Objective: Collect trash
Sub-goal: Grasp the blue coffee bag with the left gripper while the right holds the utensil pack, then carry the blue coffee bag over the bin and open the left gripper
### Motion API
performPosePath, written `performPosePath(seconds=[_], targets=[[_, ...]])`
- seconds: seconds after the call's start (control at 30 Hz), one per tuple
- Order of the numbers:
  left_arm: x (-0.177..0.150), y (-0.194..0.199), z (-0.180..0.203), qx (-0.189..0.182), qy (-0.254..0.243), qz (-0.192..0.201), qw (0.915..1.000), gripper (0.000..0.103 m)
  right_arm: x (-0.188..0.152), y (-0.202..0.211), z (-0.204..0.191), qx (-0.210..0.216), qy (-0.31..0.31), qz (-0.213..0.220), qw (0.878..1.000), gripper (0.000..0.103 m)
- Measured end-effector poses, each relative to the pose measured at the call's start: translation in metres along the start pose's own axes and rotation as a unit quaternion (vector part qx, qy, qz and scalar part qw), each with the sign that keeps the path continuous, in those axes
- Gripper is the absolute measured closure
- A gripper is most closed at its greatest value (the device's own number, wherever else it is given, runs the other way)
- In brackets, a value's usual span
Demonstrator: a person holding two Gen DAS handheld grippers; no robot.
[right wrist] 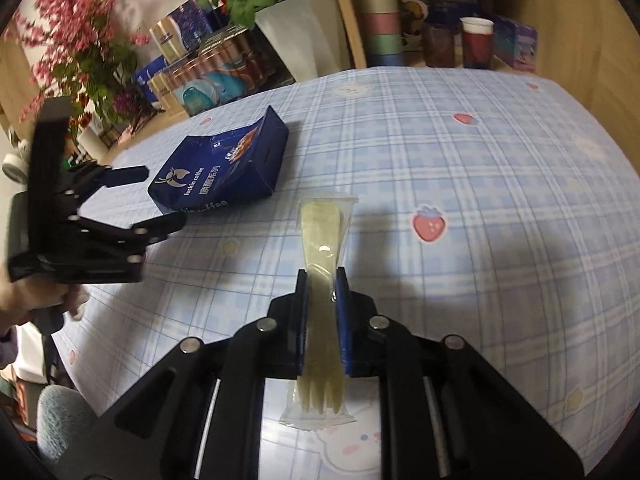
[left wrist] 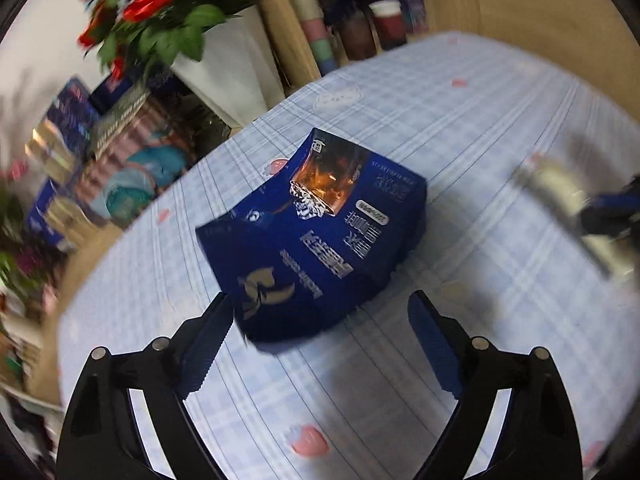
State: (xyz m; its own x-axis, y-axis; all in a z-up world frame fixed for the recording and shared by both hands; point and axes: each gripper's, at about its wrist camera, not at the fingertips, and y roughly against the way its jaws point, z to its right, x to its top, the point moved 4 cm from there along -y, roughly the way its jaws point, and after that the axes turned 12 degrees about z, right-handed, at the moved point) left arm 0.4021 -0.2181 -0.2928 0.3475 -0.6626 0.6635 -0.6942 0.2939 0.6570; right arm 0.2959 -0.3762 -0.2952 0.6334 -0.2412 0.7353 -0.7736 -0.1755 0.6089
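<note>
A blue coffee box lies on the checked tablecloth, just ahead of my left gripper, which is open and empty with the jaws on either side of the box's near end. The box and the left gripper also show at the left of the right wrist view. My right gripper is shut on a wrapped plastic fork and holds it above the cloth. In the left wrist view the fork shows blurred at the right edge.
Behind the table stand a white pot of red flowers, stacked paper cups, a red cup, and boxes and packets. A wooden panel rises at the back right. Pink flowers stand at the left.
</note>
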Motion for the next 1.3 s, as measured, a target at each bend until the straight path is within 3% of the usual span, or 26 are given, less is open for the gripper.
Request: performPosePath(seconds=[0.23,0.47,0.53,0.57,0.63,0.7,0.83,0.97,1.03,1.17,1.3], targets=[[-0.001,-0.027,0.006,0.034,-0.061,-0.012,0.9975,0.016,-0.004,0.005,0.014,0.001,-0.025,0.002,1.0,0.087],[0.01,-0.035,0.008,0.017,-0.095,0.004,0.9953,0.019,-0.005,0.008,0.018,0.008,-0.045,0.006,0.999,0.087],[0.011,-0.036,0.009,-0.009,-0.08,0.001,0.9968,0.037,-0.006,0.008,0.018,0.009,-0.044,0.004,0.999,0.087],[0.011,-0.036,0.012,-0.017,-0.081,-0.001,0.9966,0.055,-0.006,0.008,0.018,0.008,-0.045,0.003,0.999,0.087],[0.01,-0.036,0.019,-0.002,-0.111,-0.005,0.9938,0.077,-0.006,0.009,0.017,0.009,-0.044,0.004,0.999,0.087],[0.009,-0.031,0.024,0.004,-0.128,0.01,0.9917,0.082,-0.005,0.01,0.015,0.01,-0.044,0.006,0.999,0.087],[0.021,-0.005,0.007,-0.002,-0.082,0.054,0.9952,0.089,-0.003,0.012,0.013,0.011,-0.041,0.008,0.999,0.087],[0.035,0.027,-0.031,-0.021,0.01,0.087,0.9959,0.093,0.001,0.017,0.009,0.015,-0.044,0.014,0.999,0.087],[0.039,0.047,-0.055,-0.04,0.076,0.099,0.9914,0.094,0.003,0.022,0.005,0.018,-0.044,0.019,0.999,0.087],[0.029,0.078,-0.089,-0.074,0.19,0.1,0.9737,0.095,0.008,0.032,-0.008,0.027,-0.041,0.029,0.998,0.087],[0.009,0.105,-0.094,-0.091,0.234,0.094,0.9634,0.095,0.011,0.043,-0.023,0.035,-0.034,0.036,0.998,0.087]])
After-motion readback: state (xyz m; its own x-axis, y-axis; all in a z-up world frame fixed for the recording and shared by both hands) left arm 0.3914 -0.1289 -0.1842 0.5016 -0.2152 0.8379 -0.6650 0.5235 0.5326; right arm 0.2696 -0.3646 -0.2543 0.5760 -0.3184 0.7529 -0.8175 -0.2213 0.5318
